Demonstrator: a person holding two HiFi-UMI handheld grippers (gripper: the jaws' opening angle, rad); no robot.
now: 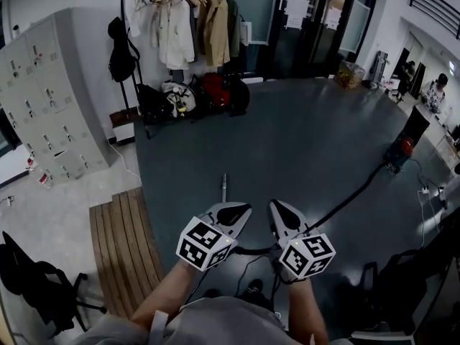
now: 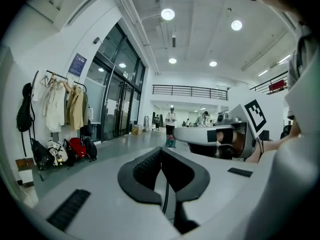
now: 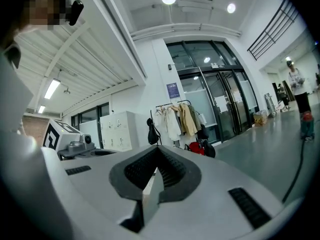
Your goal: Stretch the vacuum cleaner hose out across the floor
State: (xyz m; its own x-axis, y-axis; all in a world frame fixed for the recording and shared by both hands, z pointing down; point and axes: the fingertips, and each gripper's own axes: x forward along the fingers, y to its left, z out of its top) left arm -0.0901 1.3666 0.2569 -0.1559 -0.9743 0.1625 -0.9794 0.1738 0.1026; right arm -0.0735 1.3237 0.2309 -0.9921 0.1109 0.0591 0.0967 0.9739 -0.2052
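The black vacuum hose (image 1: pixel 350 196) lies on the dark floor. It runs from the vacuum cleaner (image 1: pixel 401 149) at the right down-left and passes under my grippers. A metal wand (image 1: pixel 224 187) lies on the floor just beyond them. My left gripper (image 1: pixel 243 209) and right gripper (image 1: pixel 276 206) are held side by side above the floor, both shut and empty. In the left gripper view the shut left gripper (image 2: pixel 162 152) points level across the room. The right gripper view shows the shut right gripper (image 3: pixel 157 151), the vacuum cleaner (image 3: pixel 306 121) and the hose (image 3: pixel 295 173) at far right.
A coat rack (image 1: pixel 188 20) with bags (image 1: pixel 208 92) beneath stands at the back wall. Grey lockers (image 1: pixel 44 99) line the left, with a wooden slatted board (image 1: pixel 122 250) in front. A black chair (image 1: pixel 36 282) is at lower left. Cables (image 1: pixel 428 200) and a person (image 1: pixel 435 92) are at right.
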